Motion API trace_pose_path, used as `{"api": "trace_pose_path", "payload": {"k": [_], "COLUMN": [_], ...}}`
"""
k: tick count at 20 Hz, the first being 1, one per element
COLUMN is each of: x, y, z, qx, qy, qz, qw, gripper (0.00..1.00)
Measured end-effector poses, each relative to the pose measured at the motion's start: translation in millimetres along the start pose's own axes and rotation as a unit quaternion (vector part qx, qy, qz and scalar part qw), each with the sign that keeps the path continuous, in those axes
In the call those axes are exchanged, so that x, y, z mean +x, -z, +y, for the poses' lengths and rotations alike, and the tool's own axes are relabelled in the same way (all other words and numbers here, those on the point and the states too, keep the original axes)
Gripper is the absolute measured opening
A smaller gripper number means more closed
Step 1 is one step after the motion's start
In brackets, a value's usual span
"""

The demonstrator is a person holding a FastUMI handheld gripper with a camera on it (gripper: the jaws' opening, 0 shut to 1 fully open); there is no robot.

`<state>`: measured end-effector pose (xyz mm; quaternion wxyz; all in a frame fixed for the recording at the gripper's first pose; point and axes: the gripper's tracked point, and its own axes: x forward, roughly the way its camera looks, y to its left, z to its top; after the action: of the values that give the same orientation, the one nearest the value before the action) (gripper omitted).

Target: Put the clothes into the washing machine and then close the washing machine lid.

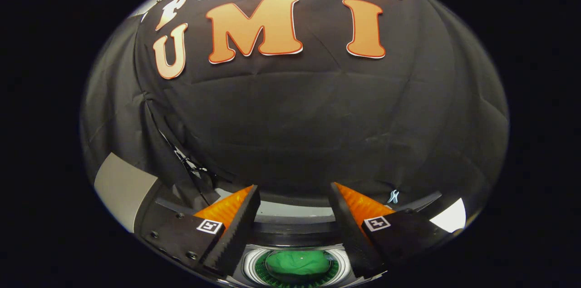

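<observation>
A black cloth wall (295,120) is filling most of the frame, hanging in soft creases and folds. At the left, a second dark cloth panel (113,111) is meeting it along a seam, with a thin cable (184,161) trailing down there. At the lower left a grey panel (122,188) is catching the light. At the lower right a bright white patch (451,217) is glaring. Lighting is staying dim overall.

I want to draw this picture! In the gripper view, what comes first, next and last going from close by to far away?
The gripper with its fingers spread apart → the green cloth lying in the washing machine drum, down between the fingers → the washing machine's back rim → the black cloth wall.
</observation>
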<state>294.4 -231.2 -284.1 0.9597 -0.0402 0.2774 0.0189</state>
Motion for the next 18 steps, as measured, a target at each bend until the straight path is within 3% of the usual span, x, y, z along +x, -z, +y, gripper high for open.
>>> {"api": "trace_pose_path", "payload": {"k": [9,14,18], "x": [-52,-88,-114], "y": [42,94,116], "z": [3,5,-4], "qx": [0.001,0.008,0.027], "qy": [-0.003,0.006,0.036], "qz": [-0.005,0.01,0.022], "qw": [1.0,1.0,0.999], "gripper": [0.98,0.98,0.98]}}
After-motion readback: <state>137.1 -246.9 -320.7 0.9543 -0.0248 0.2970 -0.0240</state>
